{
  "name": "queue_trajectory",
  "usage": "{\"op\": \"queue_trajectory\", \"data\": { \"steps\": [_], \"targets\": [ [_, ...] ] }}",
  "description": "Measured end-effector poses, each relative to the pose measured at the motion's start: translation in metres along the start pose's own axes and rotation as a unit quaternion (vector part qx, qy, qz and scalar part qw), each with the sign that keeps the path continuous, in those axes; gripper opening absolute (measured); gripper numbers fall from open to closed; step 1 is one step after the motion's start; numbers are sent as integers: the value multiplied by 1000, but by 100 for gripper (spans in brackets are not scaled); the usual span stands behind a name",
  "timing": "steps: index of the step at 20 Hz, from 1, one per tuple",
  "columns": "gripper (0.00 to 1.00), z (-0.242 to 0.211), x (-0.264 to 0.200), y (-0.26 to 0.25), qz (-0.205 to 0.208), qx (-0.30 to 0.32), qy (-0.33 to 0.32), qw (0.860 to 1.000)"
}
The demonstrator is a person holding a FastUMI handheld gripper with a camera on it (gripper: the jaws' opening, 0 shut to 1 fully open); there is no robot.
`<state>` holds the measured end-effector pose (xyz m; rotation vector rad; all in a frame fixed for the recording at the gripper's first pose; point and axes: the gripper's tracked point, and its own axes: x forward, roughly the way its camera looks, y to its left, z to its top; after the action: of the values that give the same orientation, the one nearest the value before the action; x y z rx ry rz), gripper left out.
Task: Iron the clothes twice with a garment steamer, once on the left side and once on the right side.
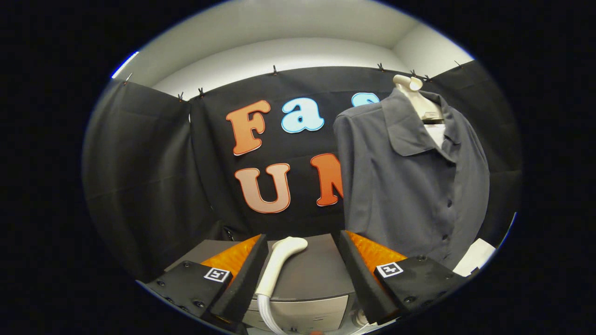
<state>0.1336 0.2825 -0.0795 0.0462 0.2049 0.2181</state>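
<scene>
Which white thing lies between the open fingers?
The steamer head, with its hose, on the grey box between the gripper fingers; the mannequin neck stands beyond.

Black cloth (153,163) hung as the booth's wall on three sides, pinned along its top edge by small dark clips (274,70). Above it a plain white wall (279,51) ran up to a pale ceiling (288,18), meeting a second white wall at a corner on the right. The light was even and soft. Low down stood a dark grey box-like unit (307,274) with a lighter grey front panel.
</scene>
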Motion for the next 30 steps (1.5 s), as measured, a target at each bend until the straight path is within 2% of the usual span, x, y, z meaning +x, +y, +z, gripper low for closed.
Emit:
{"op": "queue_trajectory", "data": {
  "steps": [6, 13, 17, 22, 30],
  "targets": [
    [99, -44, 60, 44, 8, -17, 91, 996],
    [99, -100, 125, 50, -30, -44, 170, 984],
    [99, -129, 145, 55, -34, -56, 216, 974],
    [99, -148, 164, 54, -47, -61, 239, 968],
    [92, -179, 184, 43, -72, -57, 285, 954]
  ]
}}
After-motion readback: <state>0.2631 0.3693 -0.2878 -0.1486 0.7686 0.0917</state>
